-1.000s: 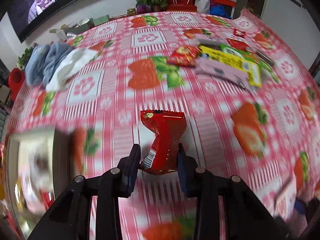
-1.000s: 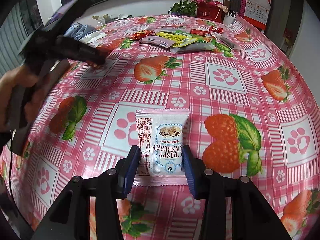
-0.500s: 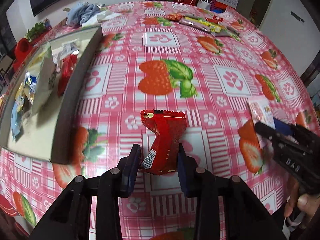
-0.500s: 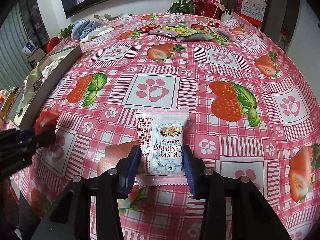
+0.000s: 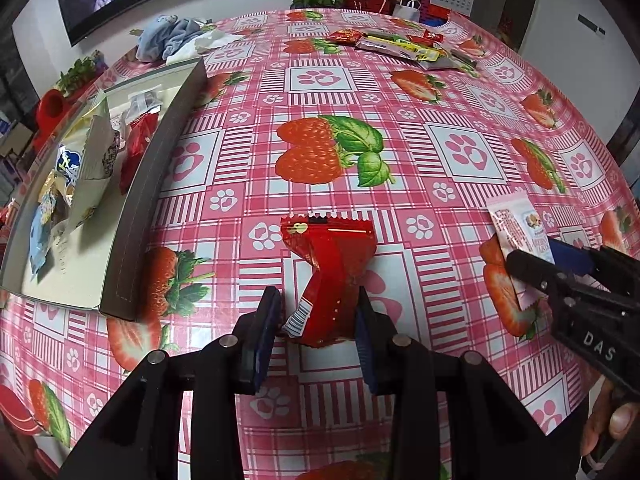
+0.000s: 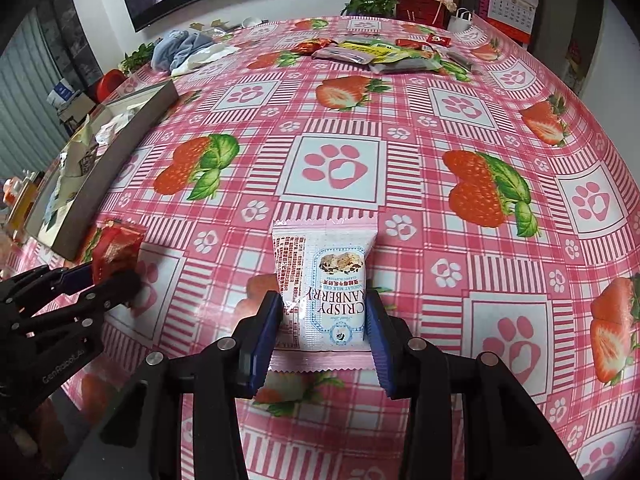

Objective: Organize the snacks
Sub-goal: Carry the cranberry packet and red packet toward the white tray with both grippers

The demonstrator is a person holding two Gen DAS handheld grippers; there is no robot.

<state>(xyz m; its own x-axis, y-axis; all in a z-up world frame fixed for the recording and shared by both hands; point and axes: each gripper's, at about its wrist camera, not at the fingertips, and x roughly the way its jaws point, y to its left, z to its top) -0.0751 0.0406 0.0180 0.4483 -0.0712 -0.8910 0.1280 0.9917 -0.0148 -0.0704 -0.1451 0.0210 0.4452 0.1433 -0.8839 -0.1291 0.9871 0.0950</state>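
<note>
My left gripper (image 5: 318, 312) is shut on a red snack packet (image 5: 330, 276), held above the tablecloth near the front edge. My right gripper (image 6: 322, 316) is shut on a white and pink cranberry nougat packet (image 6: 324, 288). In the left wrist view the right gripper (image 5: 560, 260) is at the right with its packet (image 5: 518, 228). In the right wrist view the left gripper (image 6: 86, 276) is at the left with the red packet (image 6: 116, 250). A grey box (image 5: 132, 216) holding several snacks lies to the left. A pile of loose snacks (image 5: 404, 42) lies at the far side.
The round table has a pink strawberry and paw-print cloth (image 6: 340, 168). Blue and white cloths (image 5: 176, 34) lie at the far left. Plants and a red gift box (image 6: 400, 0) stand beyond the far edge. A screen hangs on the back wall.
Both grippers pulled back from the far snack pile toward the near edge, each still holding its packet. The grey box came into view at the left and now sits beside the left gripper.
</note>
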